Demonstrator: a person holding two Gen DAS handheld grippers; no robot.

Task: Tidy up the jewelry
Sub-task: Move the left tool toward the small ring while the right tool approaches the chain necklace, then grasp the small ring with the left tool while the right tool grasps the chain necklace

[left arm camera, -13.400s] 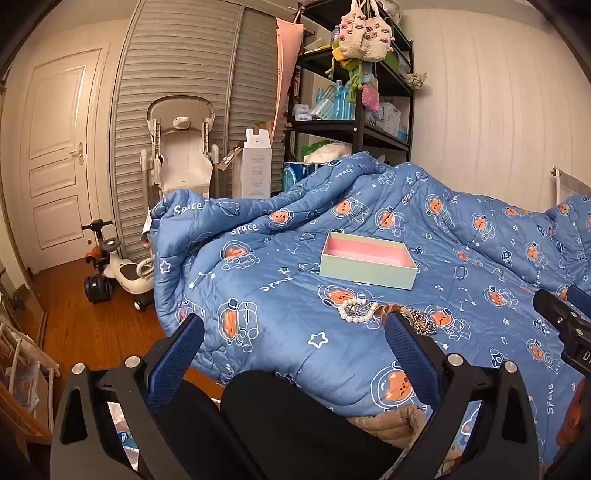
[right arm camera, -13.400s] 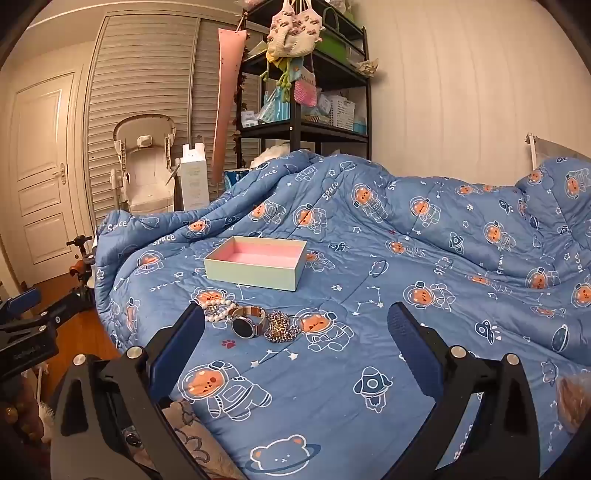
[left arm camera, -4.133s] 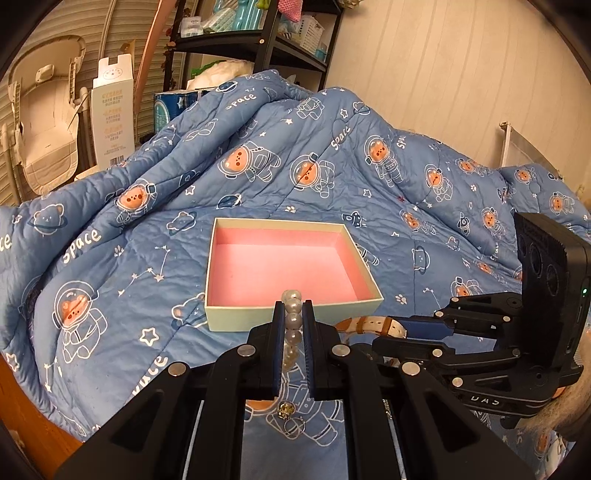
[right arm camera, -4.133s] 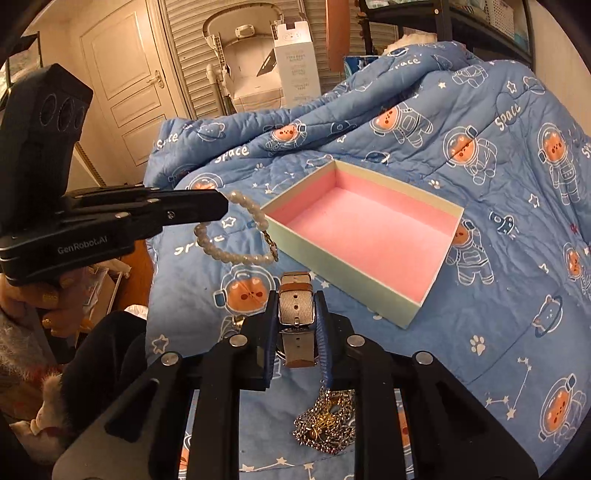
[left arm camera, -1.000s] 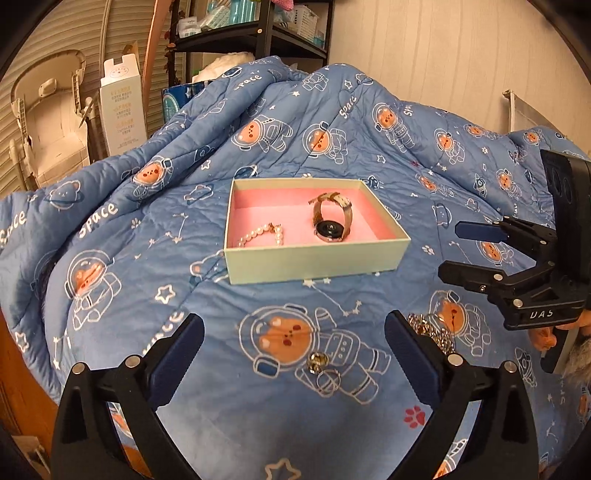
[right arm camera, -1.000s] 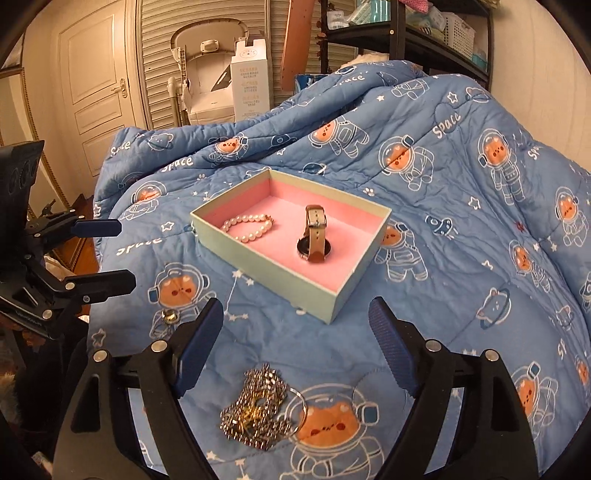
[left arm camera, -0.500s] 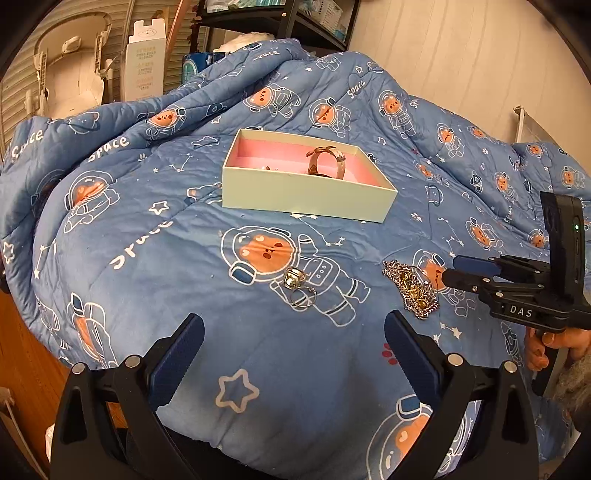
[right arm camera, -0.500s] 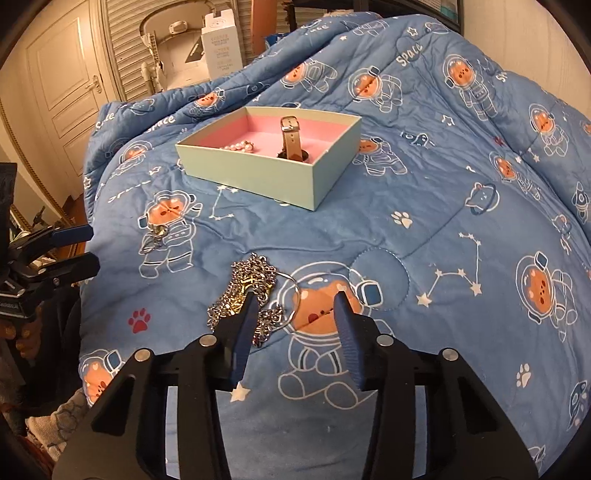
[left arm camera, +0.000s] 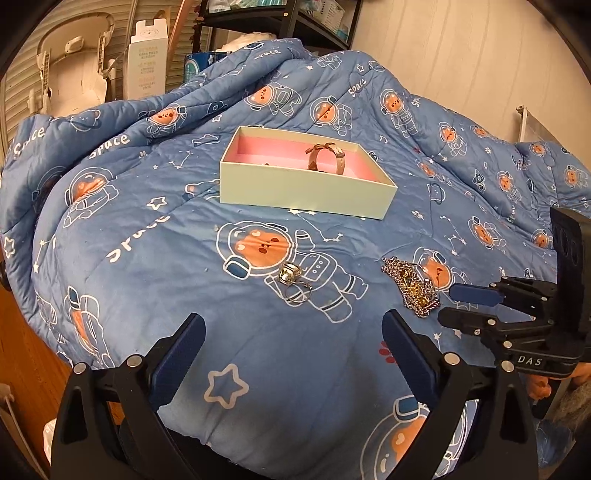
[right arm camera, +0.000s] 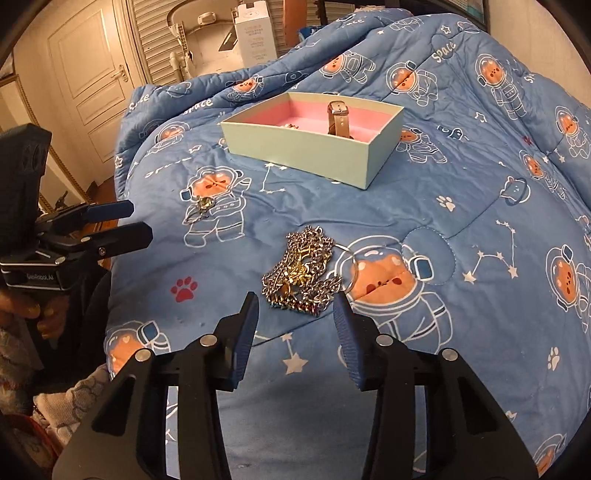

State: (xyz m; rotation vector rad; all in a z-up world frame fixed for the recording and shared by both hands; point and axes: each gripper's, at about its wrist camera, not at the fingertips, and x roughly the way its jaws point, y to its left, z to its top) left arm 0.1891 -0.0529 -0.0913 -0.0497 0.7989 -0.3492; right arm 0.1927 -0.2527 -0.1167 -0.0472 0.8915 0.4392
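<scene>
A pale green box (left arm camera: 306,192) with a pink lining sits on the blue quilt and holds a watch (left arm camera: 325,157) with a tan strap; the box (right arm camera: 295,147) and watch (right arm camera: 338,118) also show in the right wrist view. A ring (left arm camera: 291,280) lies on the quilt ahead of my left gripper (left arm camera: 291,347), which is open and empty. A tangled chain necklace (right arm camera: 299,273) lies just ahead of my right gripper (right arm camera: 295,328), which is partly open and empty. The necklace (left arm camera: 410,288) and right gripper (left arm camera: 469,306) also show in the left wrist view.
The quilt (left arm camera: 147,236) drapes over the bed's edge at the left, above a wood floor (left arm camera: 22,354). A baby chair (left arm camera: 74,74), a white carton (left arm camera: 147,62) and a black shelf (left arm camera: 280,22) stand beyond the bed. A white door (right arm camera: 92,81) is at the far left.
Both grippers have moved lower and closer to the quilt. The right gripper has closed in on the necklace with narrowed jaws. The left gripper now faces the ring.
</scene>
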